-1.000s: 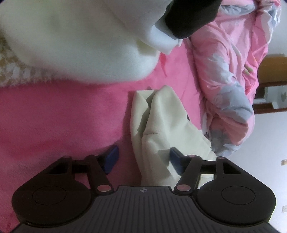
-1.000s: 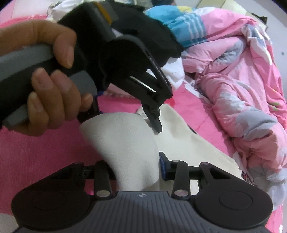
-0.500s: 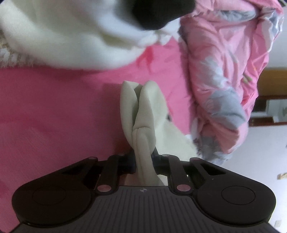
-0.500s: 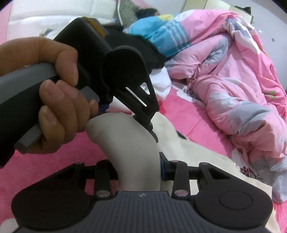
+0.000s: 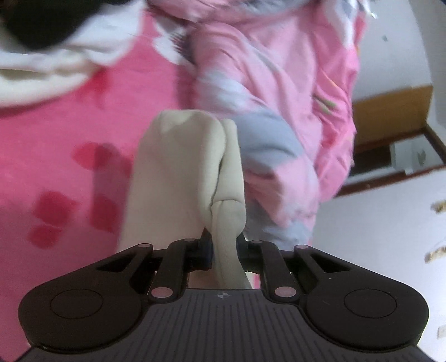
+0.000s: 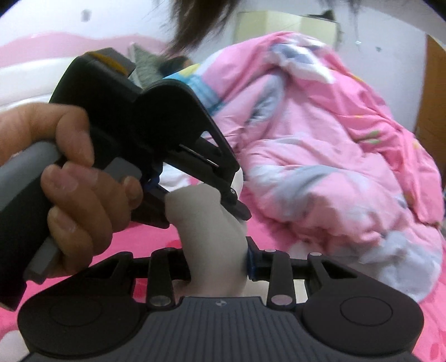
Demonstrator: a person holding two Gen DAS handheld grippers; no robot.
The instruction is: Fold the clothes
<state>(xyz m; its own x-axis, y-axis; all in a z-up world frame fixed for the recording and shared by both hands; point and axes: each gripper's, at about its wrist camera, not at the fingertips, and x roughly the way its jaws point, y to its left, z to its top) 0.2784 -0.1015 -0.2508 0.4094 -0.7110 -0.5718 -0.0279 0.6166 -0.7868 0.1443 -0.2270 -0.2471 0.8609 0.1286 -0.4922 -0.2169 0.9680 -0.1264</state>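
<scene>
A cream garment point(image 5: 181, 167) hangs bunched from my left gripper point(image 5: 223, 245), which is shut on a thick fold of it above the pink bed sheet point(image 5: 69, 167). In the right wrist view the same cream cloth point(image 6: 206, 222) runs between both tools. My right gripper point(image 6: 220, 256) pinches a wad of it, its jaws closing tighter on the cloth. Just ahead, a person's hand point(image 6: 78, 195) holds the left gripper point(image 6: 195, 214), clamped on the cloth's upper end. The rest of the garment is hidden below the grippers.
A crumpled pink and grey quilt point(image 6: 320, 153) lies heaped on the right of the bed. White fleece point(image 5: 41, 64) and a black garment point(image 5: 33, 25) lie at the far left. A blue striped garment point(image 6: 200, 83) lies behind. Wooden furniture point(image 5: 390, 108) stands beyond the bed.
The left gripper closed on the cream garment a second ago. Both grippers have since lifted it up off the sheet, with the view swinging toward the quilt and wall.
</scene>
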